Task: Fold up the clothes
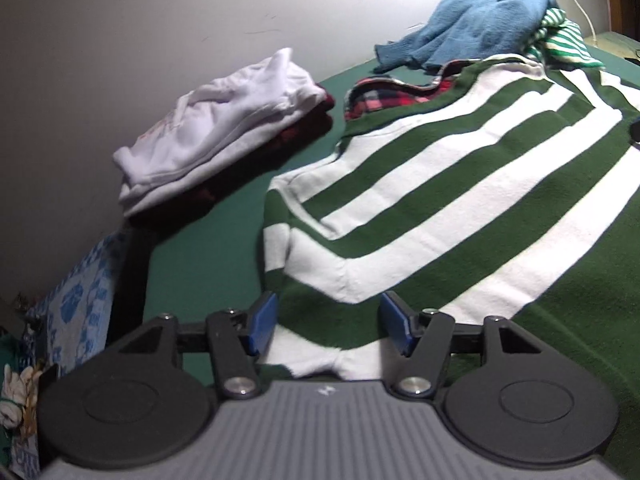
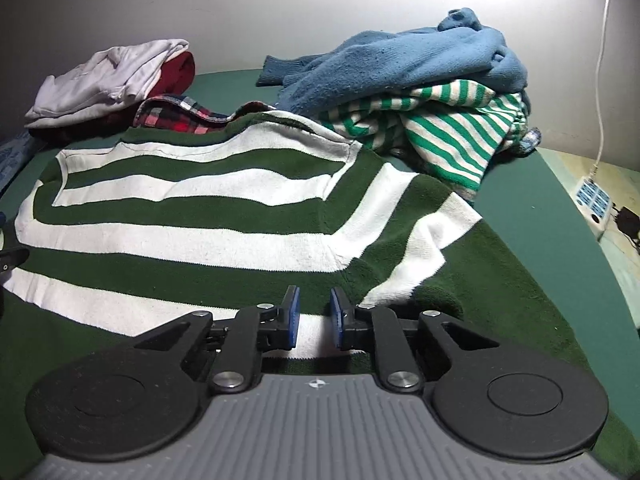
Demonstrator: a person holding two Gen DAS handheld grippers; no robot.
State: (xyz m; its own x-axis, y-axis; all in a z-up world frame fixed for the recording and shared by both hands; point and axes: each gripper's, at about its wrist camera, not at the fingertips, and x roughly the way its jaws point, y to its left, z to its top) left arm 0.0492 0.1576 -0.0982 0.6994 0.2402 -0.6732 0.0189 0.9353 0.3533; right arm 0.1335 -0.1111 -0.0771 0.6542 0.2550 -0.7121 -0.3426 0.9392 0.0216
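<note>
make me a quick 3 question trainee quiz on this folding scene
1. True or false: the blue sweater lies spread flat in front of both tools.
2. Which garment sits on top of the folded pile at the back left?
A. white top
B. plaid shirt
C. striped sweater
3. Fill in: the left tool and right tool both stand open over the ____ sweater.

Key
1. False: it is bunched at the back on a thin-striped top.
2. A
3. striped (dark green and white); the pads press on nothing.
</note>
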